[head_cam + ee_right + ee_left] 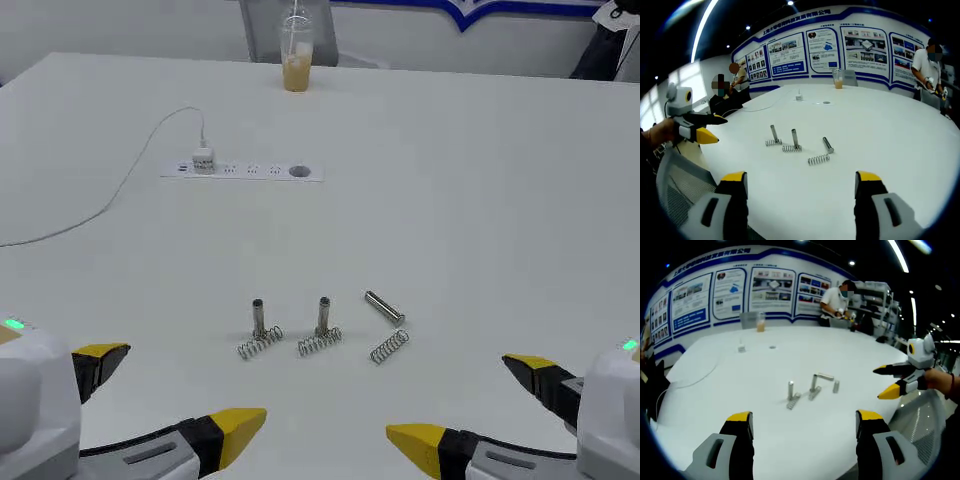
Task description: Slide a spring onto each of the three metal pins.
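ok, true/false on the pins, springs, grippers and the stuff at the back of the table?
1. Two pins stand upright and one lies flat. True: left pin and middle pin stand, right pin lies flat.
2. A spring is on the middle pin. False: left spring, middle spring and right spring all lie on the table.
3. Both grippers are open and empty. True: left gripper, right gripper.
4. The cup is tipped over. False: it stands upright.
5. The power strip has nothing plugged in. False: a plug sits in it.
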